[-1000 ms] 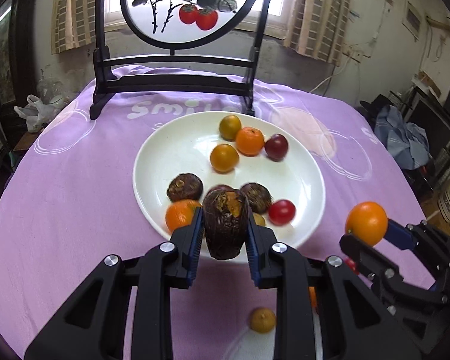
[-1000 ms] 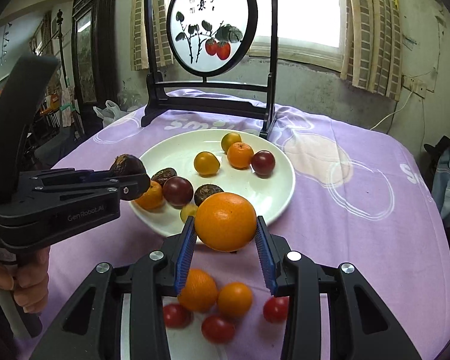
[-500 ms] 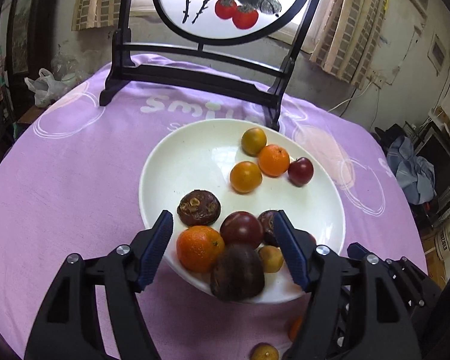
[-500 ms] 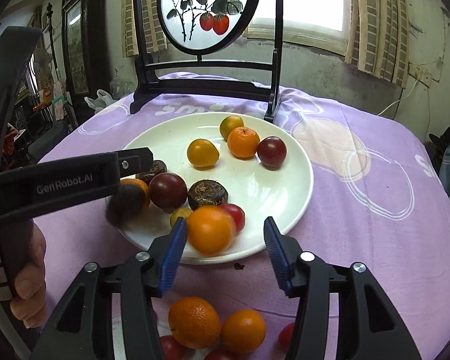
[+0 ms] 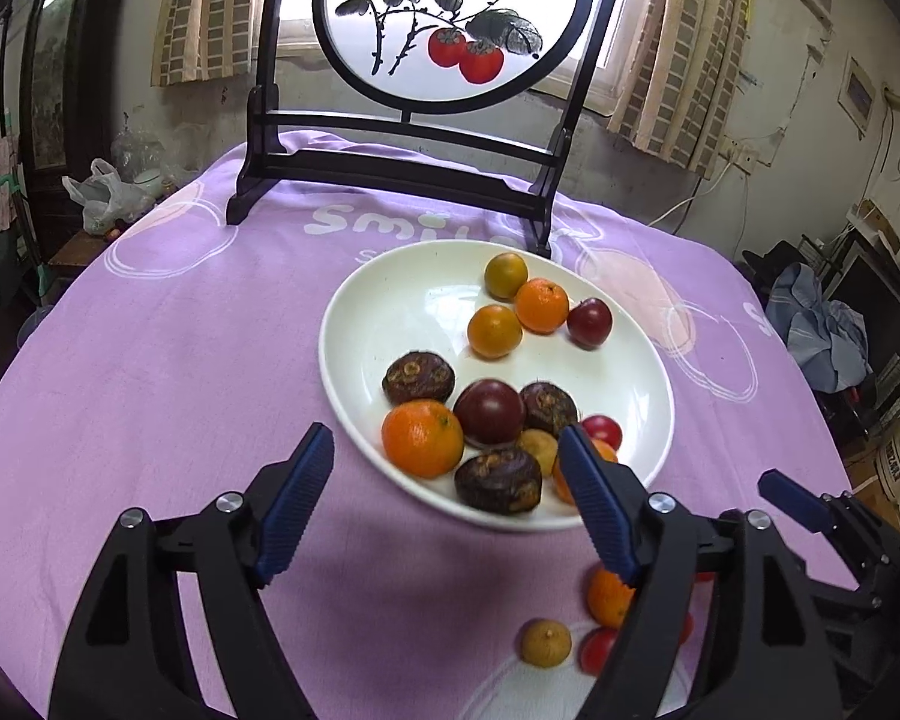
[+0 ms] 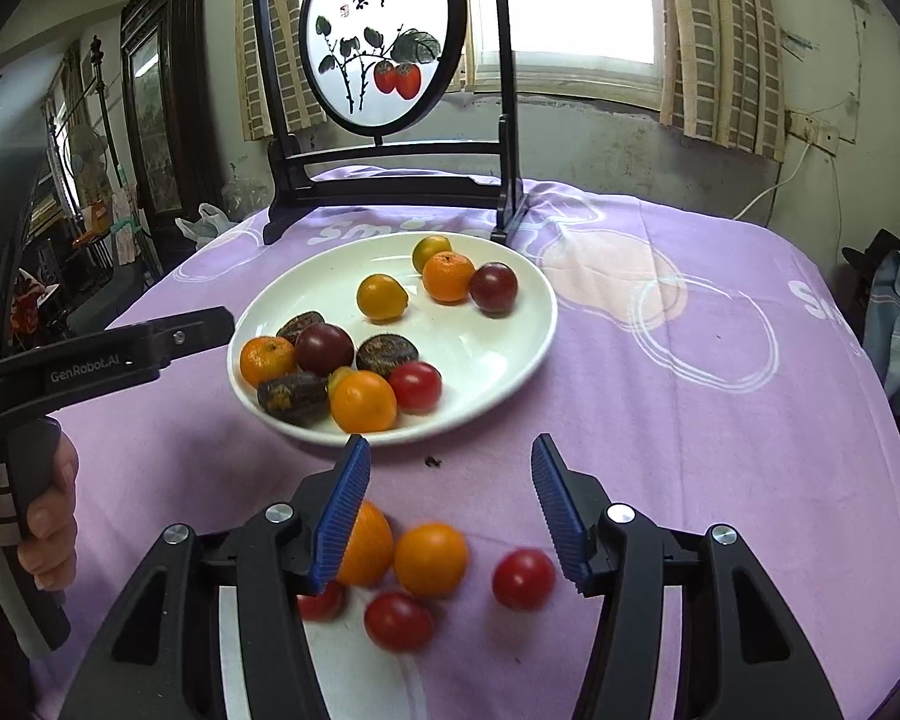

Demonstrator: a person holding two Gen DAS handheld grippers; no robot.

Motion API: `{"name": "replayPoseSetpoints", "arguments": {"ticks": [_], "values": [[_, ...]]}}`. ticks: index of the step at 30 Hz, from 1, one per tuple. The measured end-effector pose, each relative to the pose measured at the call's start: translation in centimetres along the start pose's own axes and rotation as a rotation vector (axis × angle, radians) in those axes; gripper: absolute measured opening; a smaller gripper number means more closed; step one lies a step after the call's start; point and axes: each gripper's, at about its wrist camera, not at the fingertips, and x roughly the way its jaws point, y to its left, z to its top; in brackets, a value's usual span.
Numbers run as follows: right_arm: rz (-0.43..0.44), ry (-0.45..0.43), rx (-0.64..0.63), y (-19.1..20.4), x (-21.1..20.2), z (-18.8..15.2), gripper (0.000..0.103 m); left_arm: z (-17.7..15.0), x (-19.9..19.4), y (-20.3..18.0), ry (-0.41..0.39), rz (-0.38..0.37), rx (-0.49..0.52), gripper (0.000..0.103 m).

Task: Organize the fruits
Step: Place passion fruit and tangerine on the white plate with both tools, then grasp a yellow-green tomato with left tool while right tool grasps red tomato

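Both claws, left claw (image 5: 444, 501) and right claw (image 6: 450, 510), have just been opening and gape empty; their fruits now rest at the lower edge of the white plate (image 6: 510, 372), gathered there for sorting.

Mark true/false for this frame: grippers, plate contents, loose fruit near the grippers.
1. The left gripper holds a dark fruit. False: it is open and empty; the dark fruit lies on the white plate.
2. The right gripper is open. True.
3. The plate is empty. False: it holds many fruits.
4. Red tomatoes lie off the plate, near the right gripper. True.
5. A framed persimmon painting stands behind the plate. True.
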Motion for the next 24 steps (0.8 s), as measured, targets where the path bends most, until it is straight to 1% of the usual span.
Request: {"name": "replayPoseSetpoints", "arguments": {"ticks": [5, 7, 8, 11, 14, 19, 24], "values": [[-0.007, 0.008, 0.005, -1.1, -1.6, -2.1, 0.058, -2.5, -0.7, 0.0, 0.031, -0.005, 0.030, 0.079], [-0.011, 0.012, 0.011, -1.5, -2.1, -3.0, 0.058, -3.7, -0.9, 0.1, 0.047, -0.006, 0.041, 0.083], [-0.011, 0.014, 0.013, -1.7, -2.3, -3.4, 0.058, -4.3, -1.0, 0.2, 0.053, -0.012, 0.043, 0.084], [-0.014, 0.030, 0.012, -2.1, -2.5, -4.7, 0.058, -6.0, -1.1, 0.4, 0.059, -0.018, 0.052, 0.084], [-0.016, 0.060, 0.004, -2.2, -2.4, -5.7, 0.058, -7.1, -1.2, 0.2, 0.057, -0.008, 0.087, 0.084], [-0.024, 0.133, -0.026, -1.6, -1.7, -7.4, 0.058, -7.8, -1.3, -0.6, 0.054, -0.017, 0.147, 0.085], [-0.032, 0.156, -0.036, -1.6, -1.2, -7.9, 0.059, -8.0, -0.7, -0.5, 0.081, -0.015, 0.143, 0.085]]}}
